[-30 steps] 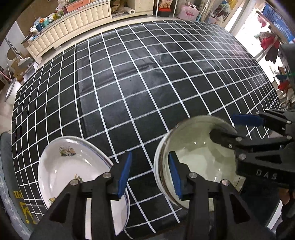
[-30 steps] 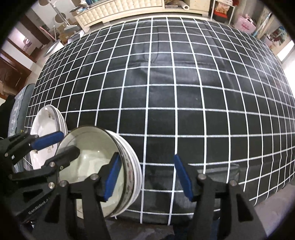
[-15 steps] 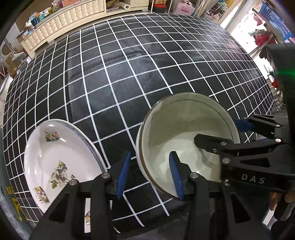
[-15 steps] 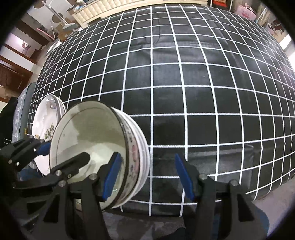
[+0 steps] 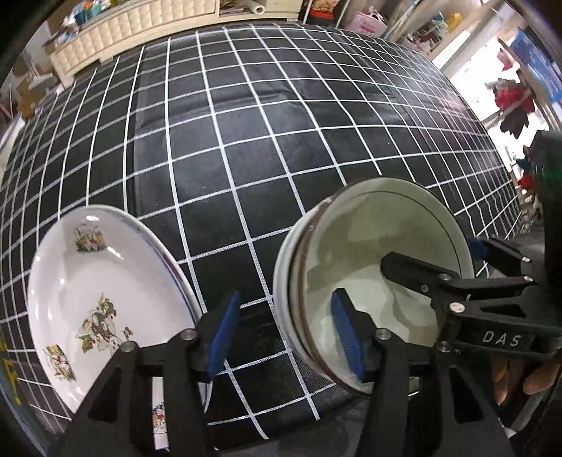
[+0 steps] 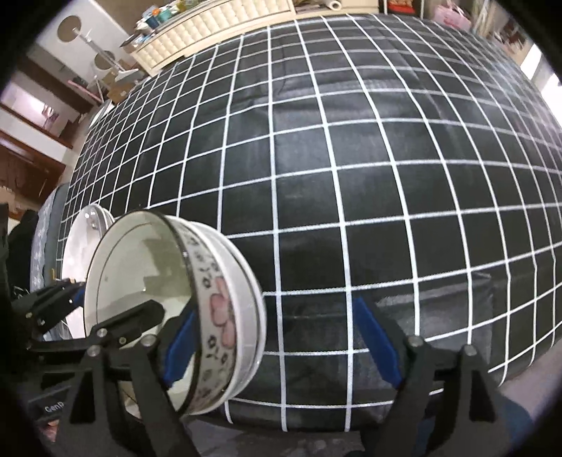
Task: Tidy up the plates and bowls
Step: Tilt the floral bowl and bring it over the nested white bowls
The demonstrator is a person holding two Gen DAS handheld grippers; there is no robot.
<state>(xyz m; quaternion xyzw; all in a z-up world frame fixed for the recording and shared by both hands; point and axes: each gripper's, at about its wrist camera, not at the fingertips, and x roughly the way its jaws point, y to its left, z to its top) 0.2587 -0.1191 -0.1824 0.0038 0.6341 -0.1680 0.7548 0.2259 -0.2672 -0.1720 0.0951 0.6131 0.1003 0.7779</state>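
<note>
The stack of bowls (image 5: 368, 246) (image 6: 140, 263), white inside with a dark line under the rim and a pink flower band on the outside, sits close to the near edge of the desk (image 5: 246, 140) (image 6: 351, 175); it looks tipped in both views, and whether its base lies flat on the cloth cannot be told. The left tool (image 5: 285, 298) (image 6: 119, 302) straddles the left wall of the bowls, one blue pad inside the bowl and the other outside it, with its jaws apart and a visible gap to the wall, so it is not clamped. The right tool (image 6: 274, 309) (image 5: 429, 251) straddles the opposite wall the same way, one finger reaching into the bowl and the other standing well clear outside, jaws wide apart and gripping nothing. Bare fingers of the right hand (image 5: 516, 376) show behind that tool, right of the bowls. Just left of the bowls, apart from them, lies a stack of white plates (image 5: 105, 281) (image 6: 75, 246) printed with small coloured pictures, also near the front edge. The desk beyond the bowls is covered with a black cloth with a white grid. Far behind the bowls, past the desk's back edge, stands a cream padded sideboard (image 5: 140, 28) (image 6: 217, 28) with clutter on top.
</note>
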